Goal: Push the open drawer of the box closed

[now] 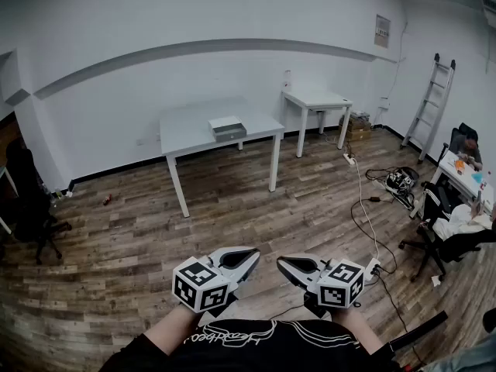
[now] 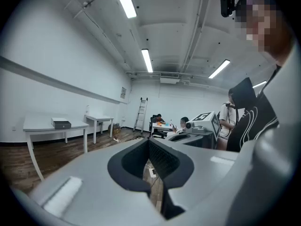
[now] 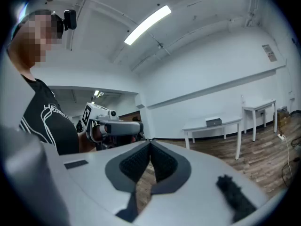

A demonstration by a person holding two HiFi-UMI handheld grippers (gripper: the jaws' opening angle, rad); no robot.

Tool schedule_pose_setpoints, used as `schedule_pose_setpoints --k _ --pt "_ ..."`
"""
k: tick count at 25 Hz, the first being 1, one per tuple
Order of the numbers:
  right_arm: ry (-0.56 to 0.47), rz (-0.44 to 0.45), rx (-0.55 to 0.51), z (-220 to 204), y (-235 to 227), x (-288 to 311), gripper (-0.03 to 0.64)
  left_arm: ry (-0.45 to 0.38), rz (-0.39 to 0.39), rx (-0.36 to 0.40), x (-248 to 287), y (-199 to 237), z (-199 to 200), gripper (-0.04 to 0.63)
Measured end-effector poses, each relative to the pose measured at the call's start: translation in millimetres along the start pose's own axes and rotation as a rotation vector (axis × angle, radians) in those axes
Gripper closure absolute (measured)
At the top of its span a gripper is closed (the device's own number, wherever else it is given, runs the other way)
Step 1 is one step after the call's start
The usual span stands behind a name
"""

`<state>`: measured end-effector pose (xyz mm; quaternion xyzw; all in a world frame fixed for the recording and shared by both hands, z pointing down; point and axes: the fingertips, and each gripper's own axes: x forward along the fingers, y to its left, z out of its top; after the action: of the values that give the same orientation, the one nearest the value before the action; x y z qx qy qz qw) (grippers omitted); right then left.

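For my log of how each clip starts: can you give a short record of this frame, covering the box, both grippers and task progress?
box: on the grey table across the room; open or closed, too small to tell
left gripper: shut, empty, held close to the person
right gripper: shut, empty, held close to the person
progress: not begun, both grippers far from the box
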<state>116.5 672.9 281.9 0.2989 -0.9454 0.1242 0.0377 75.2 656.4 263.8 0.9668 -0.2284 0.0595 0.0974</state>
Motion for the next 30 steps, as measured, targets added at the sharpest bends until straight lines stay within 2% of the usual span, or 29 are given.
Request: schedule_pose_setpoints --k 7,11,15,19,25,30 --pt "-0.012 -0.008 -0.004 10.3 -20.3 15.5 0.607 0.044 -0.006 0.039 4.4 17.5 1.6 0.592" --pt "-0.013 -0.013 0.034 0.9 -28.2 17.0 0.607 0.067 0.004 0.016 9.1 27.0 -4.6 0.592" --pt "-0.017 -0.049 0.104 -17.1 -43.2 17.1 0.607 0.137 -0.015 -0.027 14.1 25.2 -30.2 0.592" --pt "-0.019 -0.052 0.102 -18.1 -55.7 27.8 0.607 0.132 0.005 -0.046 14.4 38.6 -36.4 0.592" --pt "-0.020 -0.001 0.073 4.0 -83.1 65.7 0.607 0.087 0.033 -0.042 24.9 87.9 -17.7 0.592" --pt "0.022 0.016 0.105 -1.1 -136.8 115.6 0.607 0.094 0.071 -0.103 45.3 160.4 -29.7 0.592"
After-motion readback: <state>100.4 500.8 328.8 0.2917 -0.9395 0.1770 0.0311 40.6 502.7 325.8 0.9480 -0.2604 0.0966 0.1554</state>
